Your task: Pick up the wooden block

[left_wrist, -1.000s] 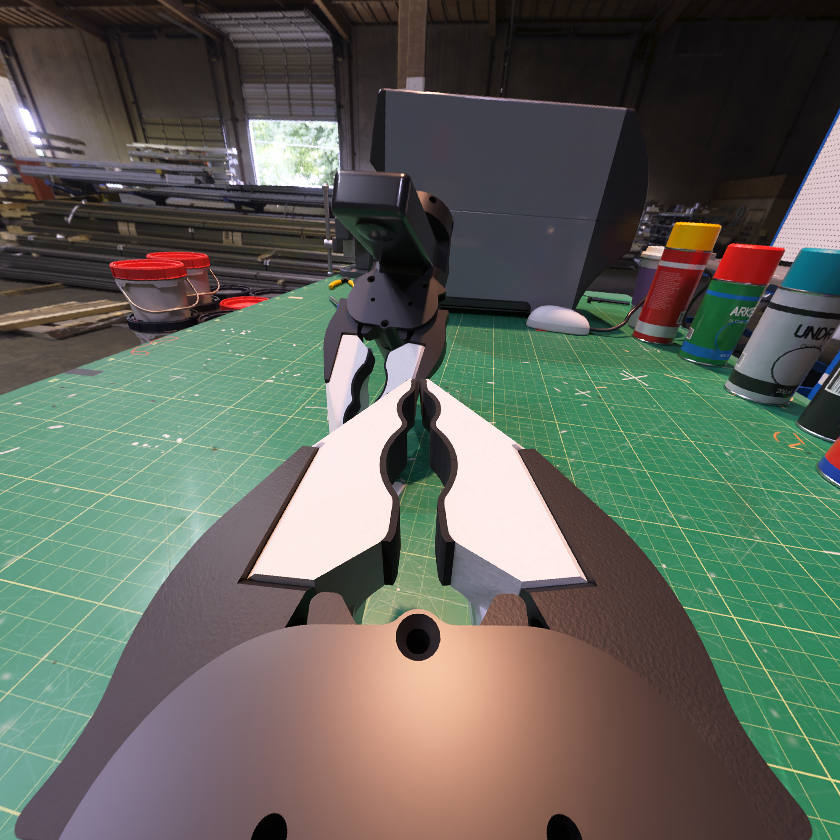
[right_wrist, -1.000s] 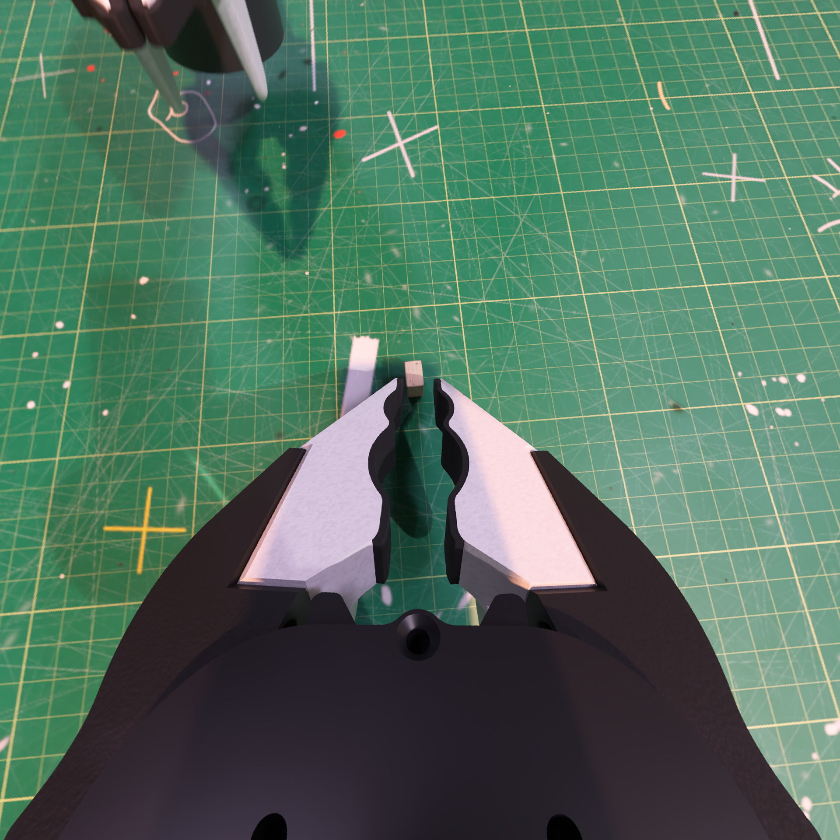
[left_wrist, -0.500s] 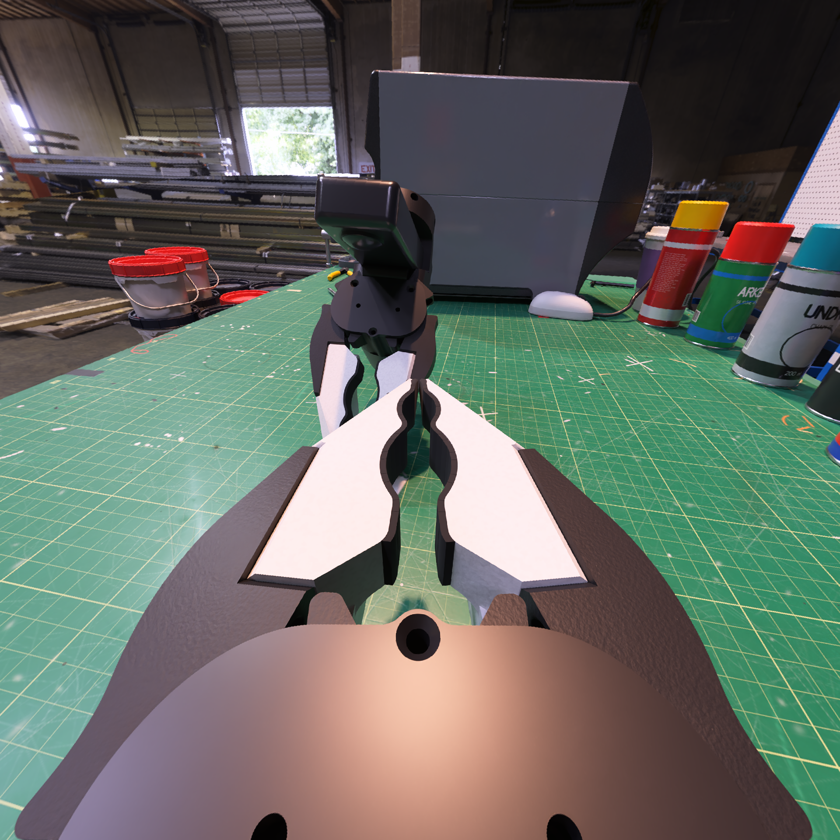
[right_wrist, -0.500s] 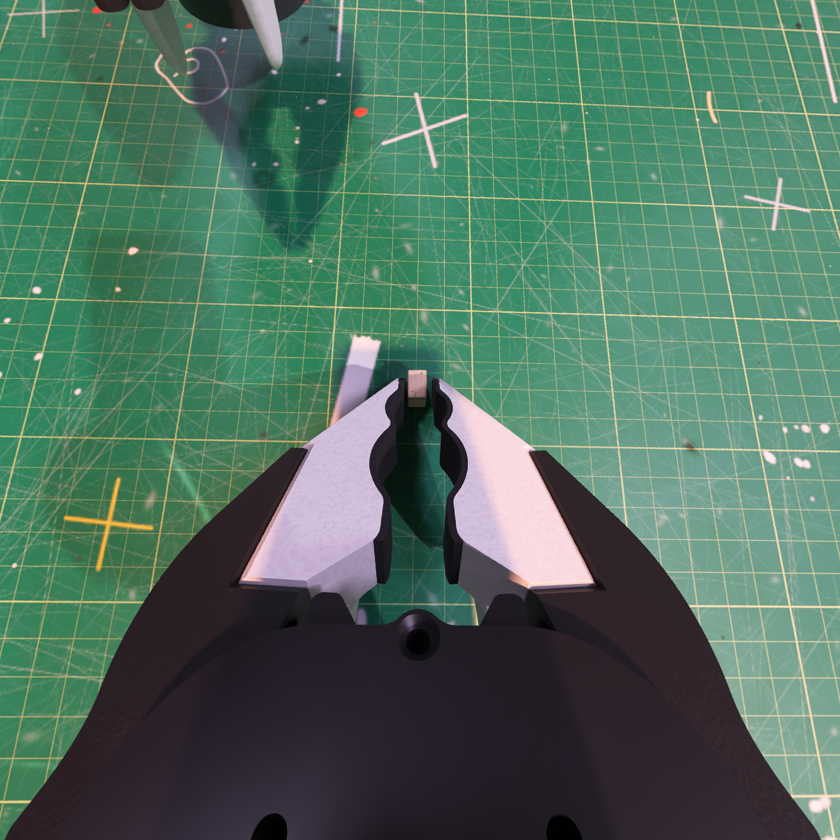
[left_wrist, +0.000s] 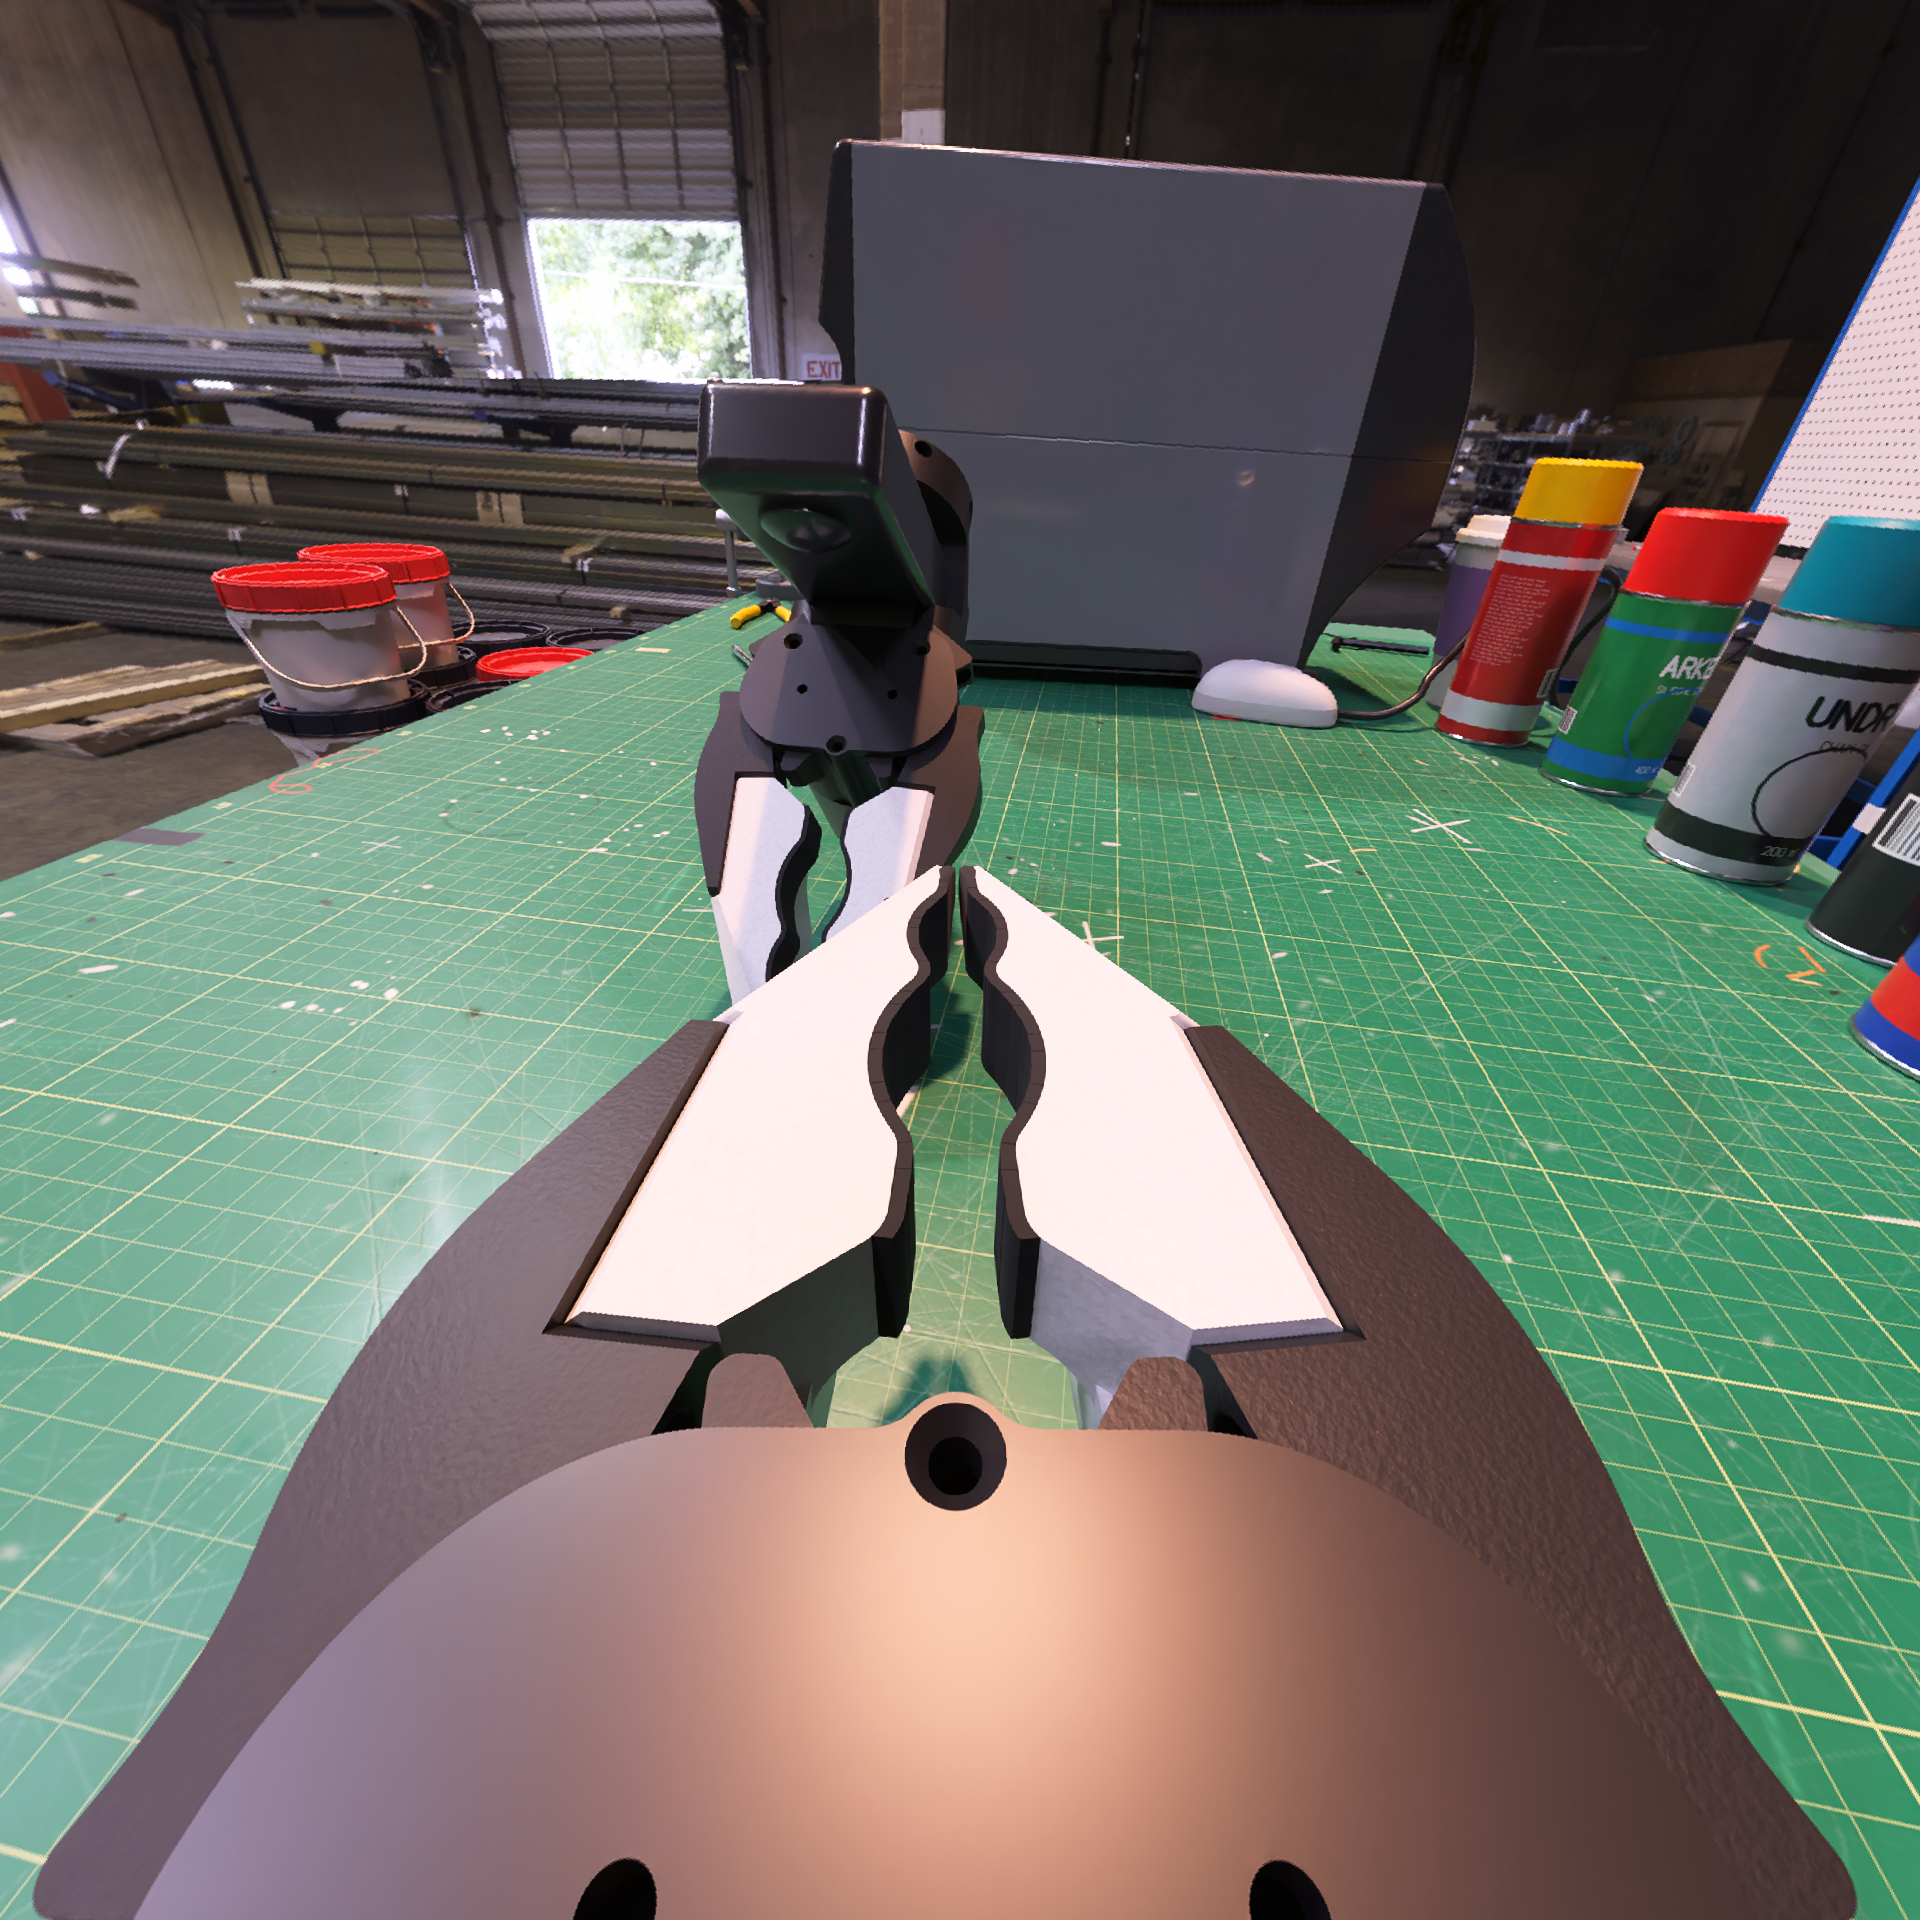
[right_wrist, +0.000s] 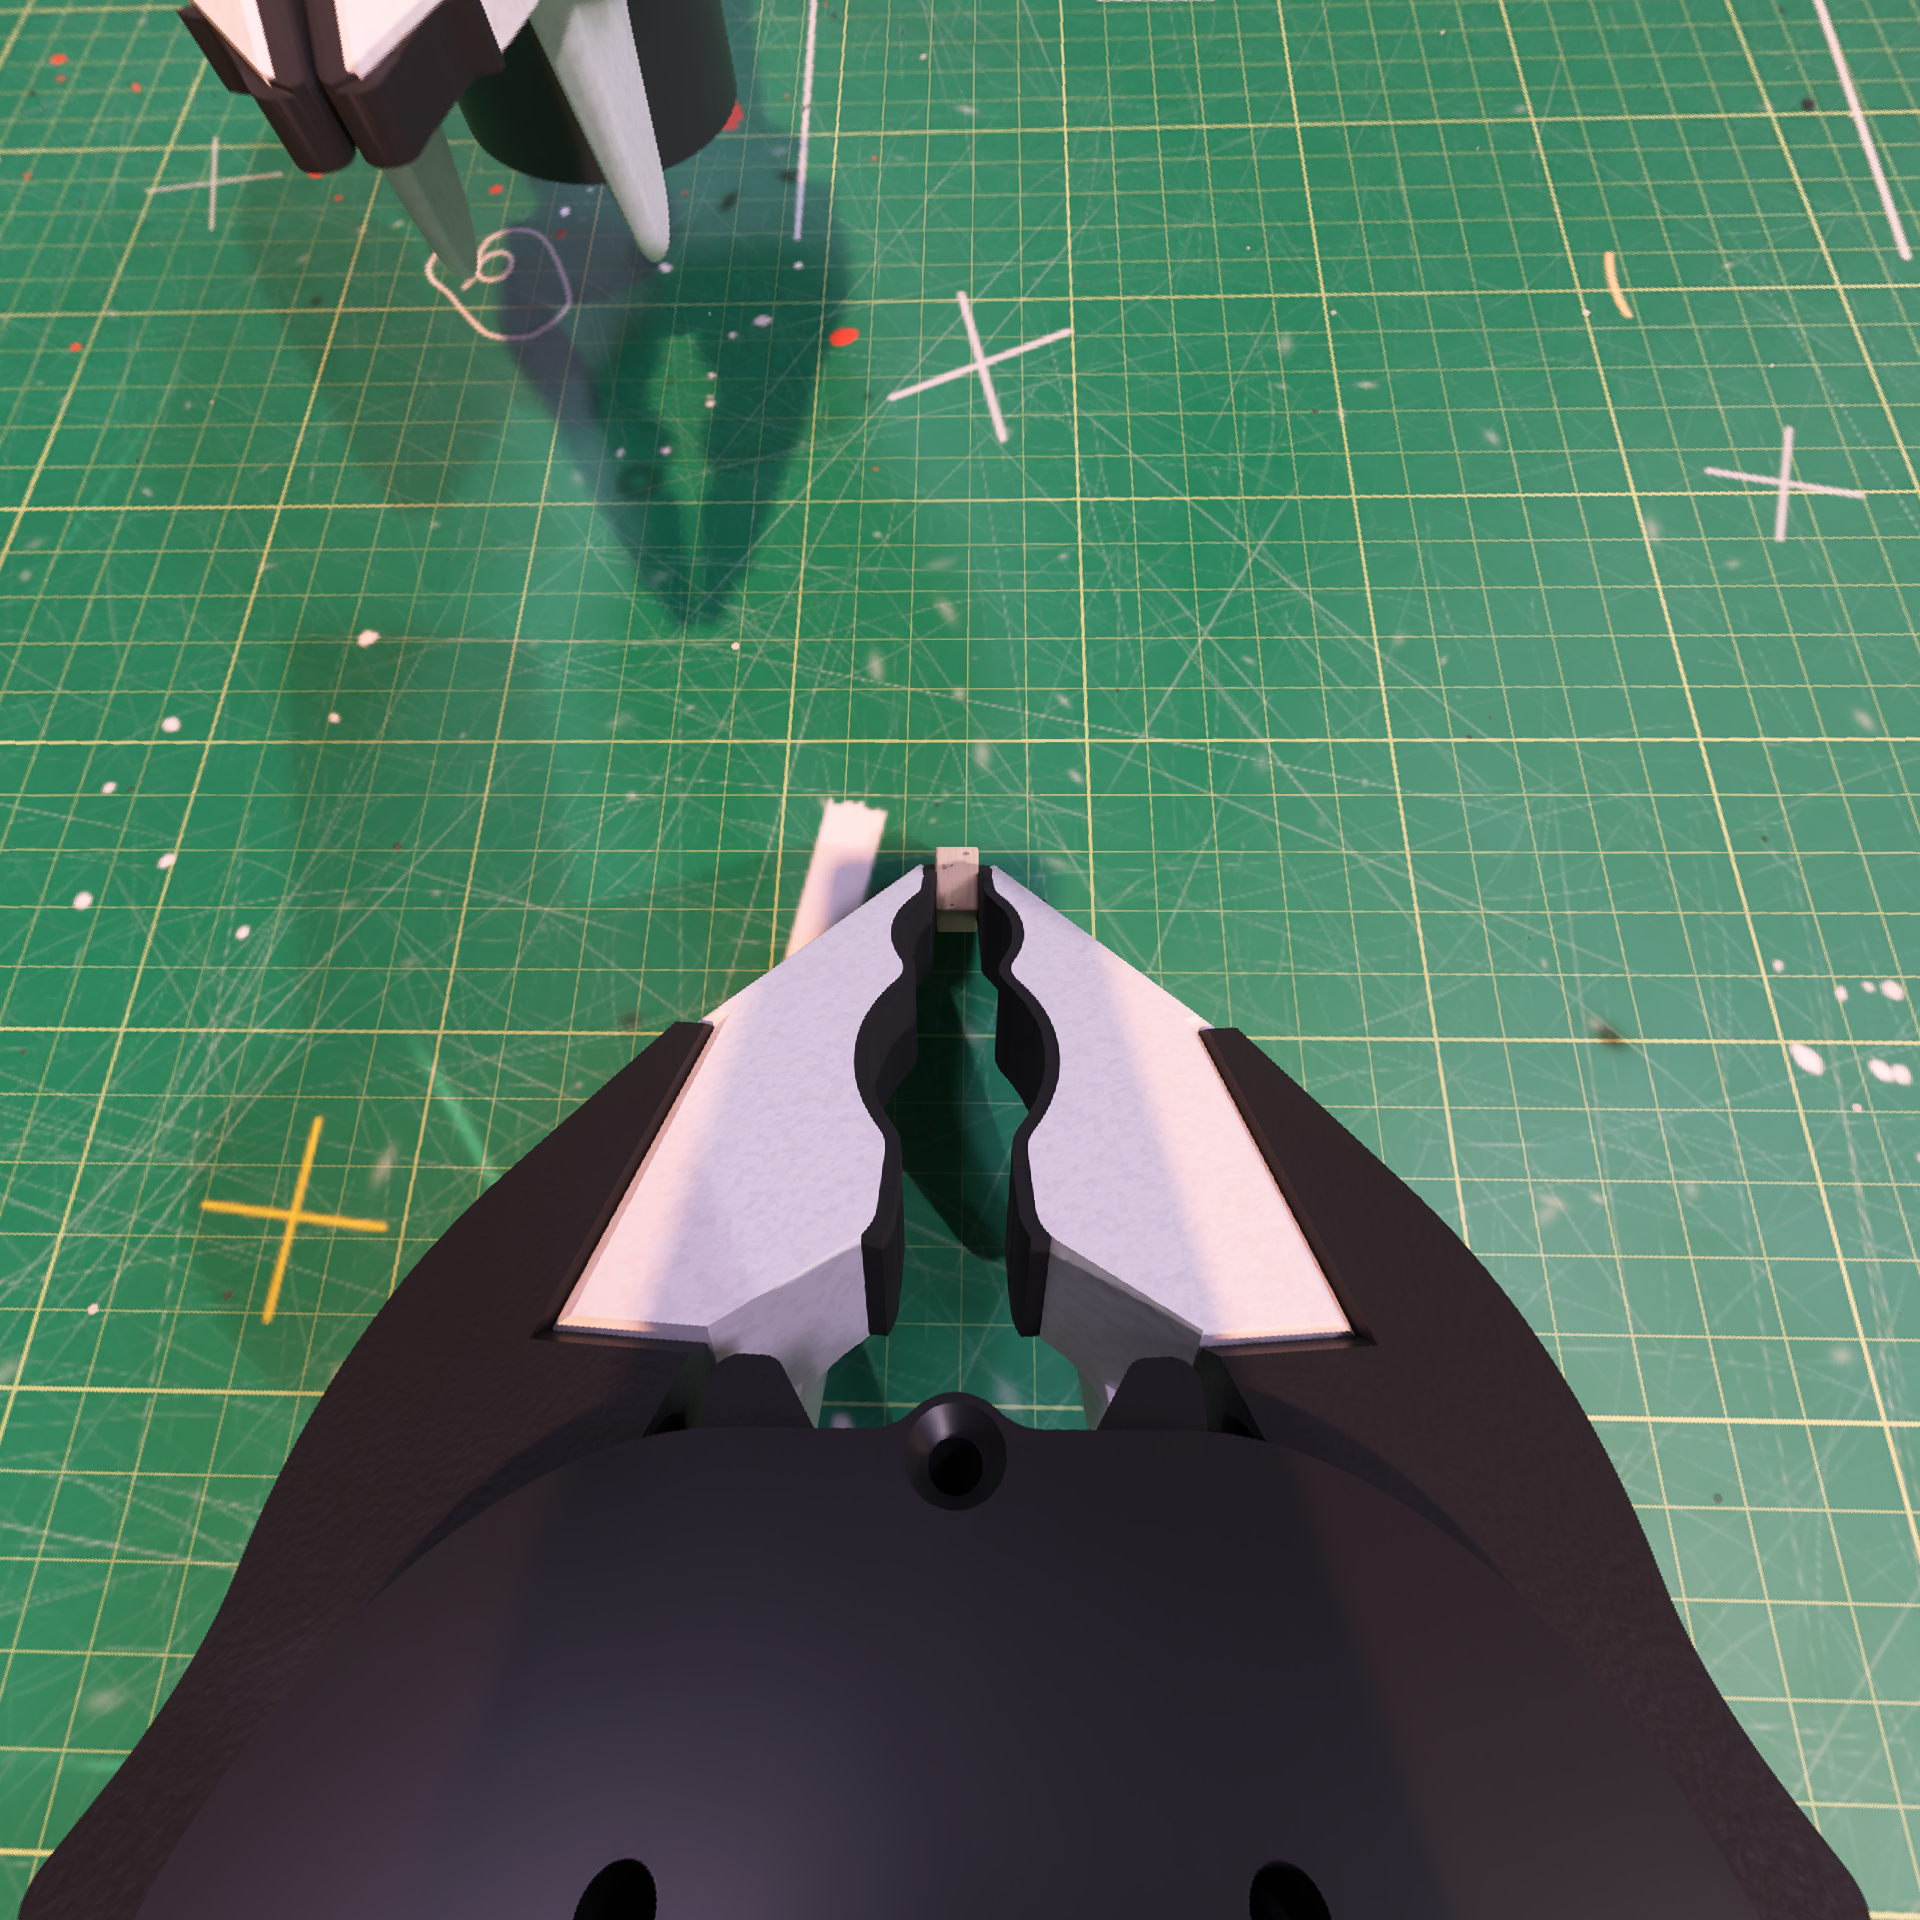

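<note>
Now | right gripper clamped on small pale wooden block | grasped, lift off green gridded cutting mat pending | left gripper nearly closed, empty

Rt hand-held gripper now clamping wooden block

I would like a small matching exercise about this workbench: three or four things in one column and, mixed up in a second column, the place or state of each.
Column 1
1. small pale wooden block
2. left gripper
3. white strip of tape
4. tall spray can with yellow cap

Column 2
A. flat on the green cutting mat, just left of the right gripper's fingertips
B. shut, holding nothing
C. pinched between the right gripper's fingertips
D. upright at the mat's far right, beside a red-capped can

Pairs: 1-C, 2-B, 3-A, 4-D
</note>
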`<state>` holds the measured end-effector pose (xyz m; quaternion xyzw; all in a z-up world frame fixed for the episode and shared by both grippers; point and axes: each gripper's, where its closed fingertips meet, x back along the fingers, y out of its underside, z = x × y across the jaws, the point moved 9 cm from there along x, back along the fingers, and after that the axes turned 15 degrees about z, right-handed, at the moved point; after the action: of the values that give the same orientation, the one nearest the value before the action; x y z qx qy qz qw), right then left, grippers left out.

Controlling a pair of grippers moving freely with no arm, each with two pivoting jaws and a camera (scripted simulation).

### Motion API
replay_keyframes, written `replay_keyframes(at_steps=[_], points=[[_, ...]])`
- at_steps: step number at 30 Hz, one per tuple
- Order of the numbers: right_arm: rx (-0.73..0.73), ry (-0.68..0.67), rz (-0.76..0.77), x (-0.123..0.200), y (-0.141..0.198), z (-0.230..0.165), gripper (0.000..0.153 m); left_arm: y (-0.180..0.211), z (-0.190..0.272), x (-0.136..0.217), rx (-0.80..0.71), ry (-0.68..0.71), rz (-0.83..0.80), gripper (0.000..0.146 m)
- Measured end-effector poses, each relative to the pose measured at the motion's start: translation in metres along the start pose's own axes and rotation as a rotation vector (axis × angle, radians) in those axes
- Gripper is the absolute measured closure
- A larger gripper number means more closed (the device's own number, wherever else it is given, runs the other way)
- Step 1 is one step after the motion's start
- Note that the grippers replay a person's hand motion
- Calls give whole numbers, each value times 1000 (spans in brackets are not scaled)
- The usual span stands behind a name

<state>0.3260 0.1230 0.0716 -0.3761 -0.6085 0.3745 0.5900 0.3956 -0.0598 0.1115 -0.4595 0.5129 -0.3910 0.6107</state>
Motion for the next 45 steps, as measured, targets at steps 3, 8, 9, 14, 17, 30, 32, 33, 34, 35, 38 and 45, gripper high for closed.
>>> replay_keyframes(at_steps=[3, 8, 9, 14, 17, 30, 32, 33, 34, 35, 38, 45], points=[[-2, 3, 8, 2, 0, -1, 146, 0, 0, 0, -1, -2, -3, 145], [-3, 4, 4, 1, 1, -1, 146, 0, 0, -1, 0, -9, -6, 146], [-3, 6, -2, 1, 2, 0, 146, 0, -1, 0, 1, -10, -6, 146], [25, 16, -33, -1, 2, -2, 146, 0, -1, -1, 2, -11, -8, 146], [26, 17, -31, 0, 2, -2, 146, 0, -1, -1, 2, -11, -11, 145], [-57, -40, 170, 29, -41, -8, 146, 2, -2, -1, -27, -47, -54, 146], [-63, -63, 194, 35, -52, -10, 146, 3, -1, -2, -38, -51, -75, 146], [-66, -73, 202, 38, -57, -10, 146, 4, -1, -2, -45, -53, -86, 145], [-67, -84, 207, 41, -63, -11, 146, 4, -1, -3, -51, -57, -97, 145], [-67, -94, 212, 43, -68, -12, 146, 4, -1, -4, -54, -61, -105, 145], [-76, -130, 222, 49, -83, -13, 146, 5, -1, -5, -62, -72, -119, 145], [-99, -198, 223, 43, -108, -14, 146, 5, -2, -8, -24, -113, -100, 145]])
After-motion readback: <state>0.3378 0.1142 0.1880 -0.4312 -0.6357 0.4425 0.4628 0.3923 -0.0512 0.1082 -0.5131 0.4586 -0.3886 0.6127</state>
